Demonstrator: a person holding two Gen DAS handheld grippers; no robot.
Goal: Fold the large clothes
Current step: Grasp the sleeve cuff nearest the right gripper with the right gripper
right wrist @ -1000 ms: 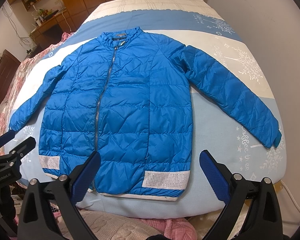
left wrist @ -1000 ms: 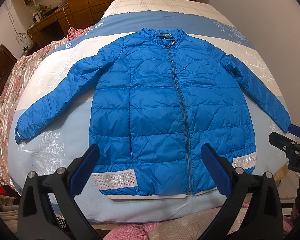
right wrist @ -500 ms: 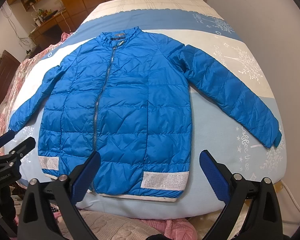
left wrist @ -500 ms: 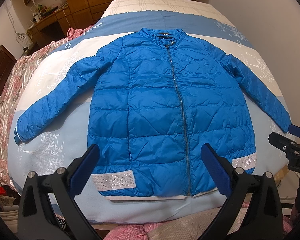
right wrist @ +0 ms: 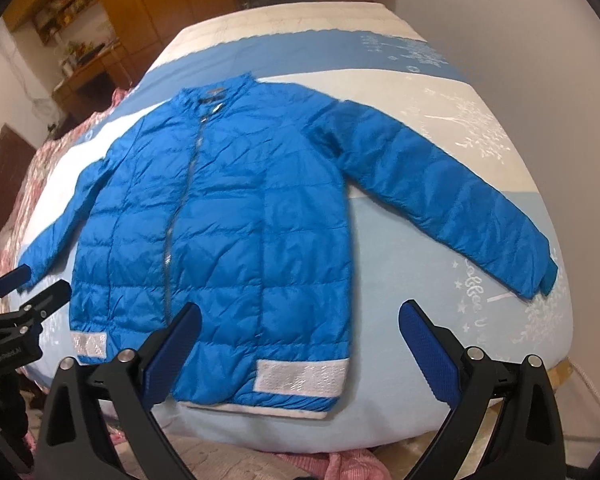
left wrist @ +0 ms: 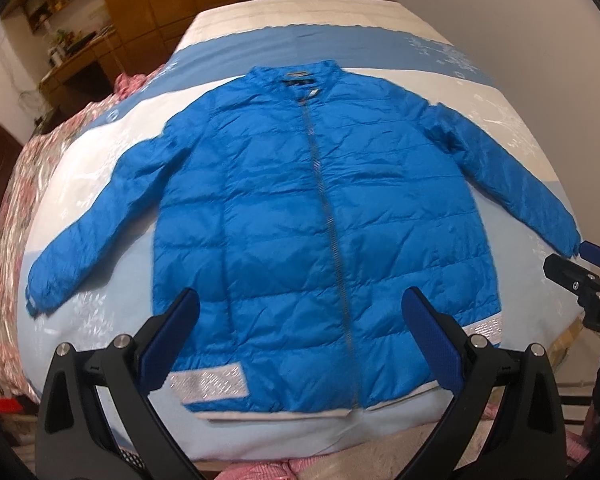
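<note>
A blue quilted jacket lies flat and zipped on the bed, collar at the far end, both sleeves spread outward, silver patches at the hem. The right wrist view has the same jacket left of centre, its right sleeve stretched toward the wall. My left gripper hovers open over the hem, holding nothing. Over the hem's right corner, my right gripper is open and empty too. Each gripper appears at the edge of the other's view: right gripper, left gripper.
The bed has a blue and white cover. A pink floral quilt hangs along its left side. A white wall runs close on the right. Wooden cabinets and a desk stand at the back left.
Both views have shifted: the jacket sits lower and slightly further off, and the frames are blurred by motion. The jacket itself has not moved and both grippers stay open.
</note>
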